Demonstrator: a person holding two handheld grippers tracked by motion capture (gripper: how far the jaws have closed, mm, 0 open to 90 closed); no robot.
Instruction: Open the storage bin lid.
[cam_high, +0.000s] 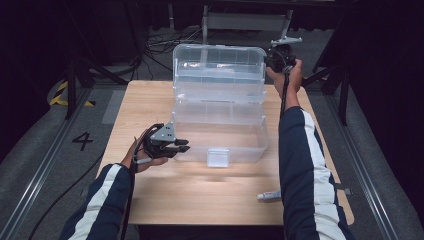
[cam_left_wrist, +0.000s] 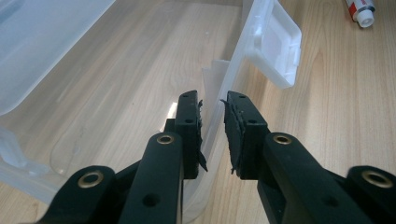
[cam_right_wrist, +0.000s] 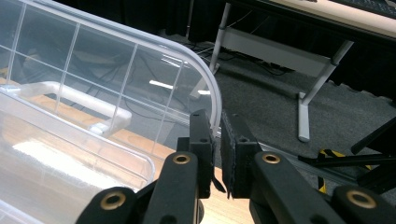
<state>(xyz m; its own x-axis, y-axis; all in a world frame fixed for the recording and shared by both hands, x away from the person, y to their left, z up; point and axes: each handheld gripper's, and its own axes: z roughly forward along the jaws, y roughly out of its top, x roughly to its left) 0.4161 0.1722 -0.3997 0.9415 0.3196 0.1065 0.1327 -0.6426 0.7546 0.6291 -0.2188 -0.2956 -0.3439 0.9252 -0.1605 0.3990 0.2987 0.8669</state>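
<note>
A clear plastic box (cam_high: 220, 135) stands open on the table (cam_high: 200, 195). The left gripper (cam_left_wrist: 212, 105) clamps the box's front wall beside its latch (cam_left_wrist: 275, 46); the right gripper (cam_right_wrist: 217, 119) pinches the raised lid (cam_right_wrist: 140, 70) at its edge.

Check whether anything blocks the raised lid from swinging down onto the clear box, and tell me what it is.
Nothing visible lies in the lid's path. The clear box looks empty inside. The right gripper pinches the lid's edge; the left gripper pinches the box's front wall. The tube lies apart on the table.
</note>
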